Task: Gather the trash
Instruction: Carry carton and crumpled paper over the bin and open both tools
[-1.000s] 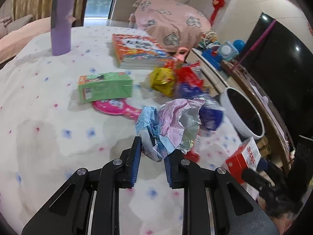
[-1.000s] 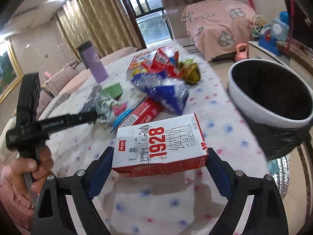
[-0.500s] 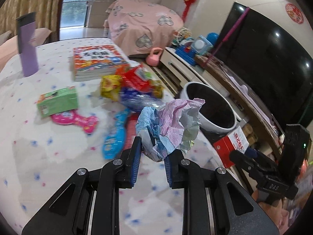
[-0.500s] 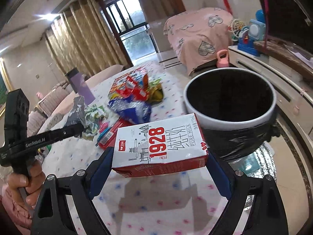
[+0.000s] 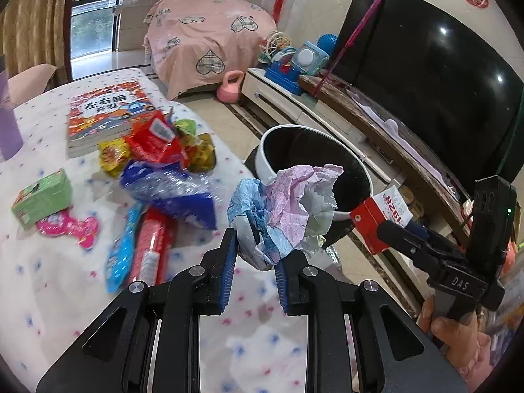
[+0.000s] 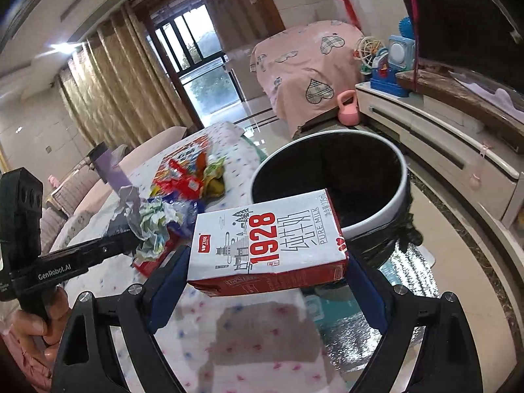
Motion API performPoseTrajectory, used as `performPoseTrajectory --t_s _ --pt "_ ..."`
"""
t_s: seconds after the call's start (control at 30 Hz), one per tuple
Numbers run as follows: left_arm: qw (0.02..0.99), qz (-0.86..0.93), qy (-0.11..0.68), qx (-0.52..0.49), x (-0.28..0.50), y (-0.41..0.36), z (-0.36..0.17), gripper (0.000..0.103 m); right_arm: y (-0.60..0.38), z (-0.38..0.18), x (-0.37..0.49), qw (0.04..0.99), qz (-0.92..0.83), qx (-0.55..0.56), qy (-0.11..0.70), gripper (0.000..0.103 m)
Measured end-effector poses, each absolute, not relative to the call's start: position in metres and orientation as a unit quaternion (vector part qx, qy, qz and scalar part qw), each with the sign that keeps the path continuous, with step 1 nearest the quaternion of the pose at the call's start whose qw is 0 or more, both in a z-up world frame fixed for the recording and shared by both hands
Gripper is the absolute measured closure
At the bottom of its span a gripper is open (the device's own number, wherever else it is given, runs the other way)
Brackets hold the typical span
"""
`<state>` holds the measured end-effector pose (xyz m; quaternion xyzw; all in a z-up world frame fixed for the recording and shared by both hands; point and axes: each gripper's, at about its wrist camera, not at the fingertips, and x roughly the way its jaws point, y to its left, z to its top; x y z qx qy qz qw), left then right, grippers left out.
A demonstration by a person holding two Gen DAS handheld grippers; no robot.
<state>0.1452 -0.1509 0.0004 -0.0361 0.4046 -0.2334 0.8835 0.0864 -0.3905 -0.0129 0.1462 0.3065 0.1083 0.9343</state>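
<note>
Right wrist: milk carton [image 6: 267, 242] near bin rim [image 6: 398, 208]

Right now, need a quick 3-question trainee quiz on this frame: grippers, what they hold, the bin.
1. True or false: the left gripper is shut on the crumpled paper.
2. What does the right gripper hold? A) green carton B) milk carton C) blue wrapper
3. Fill in: the milk carton bears the number ____ in red.

Key
1. True.
2. B. The green carton and blue wrapper lie on the table, near the black-lined trash bin.
3. 1928.
</note>
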Motion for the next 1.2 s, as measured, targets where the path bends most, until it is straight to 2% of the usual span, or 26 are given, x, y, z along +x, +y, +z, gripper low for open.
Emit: performPoseTrajectory --t_s 0.5,1.07,1.13,1.2 --pt "0.876 -0.257 0.408 -0.003 0.190 -0.221 0.008 0.082 -0.436 -0.002 0.133 0.938 0.086 0.130 0.311 0.011" --pt "0.859 -0.251 0.445 0.020 0.234 -0.259 -0.015 0.081 -0.450 -0.007 0.180 0.928 0.101 0.076 0.350 0.011" --pt "0.858 -0.251 0.448 0.023 0.236 -0.262 -0.017 0.078 -0.450 -0.009 0.184 0.926 0.107 0.072 0.356 0.011" --pt "0.855 -0.254 0.451 0.026 0.236 -0.265 -0.018 0.067 -0.450 -0.011 0.188 0.924 0.105 0.064 0.361 0.011"
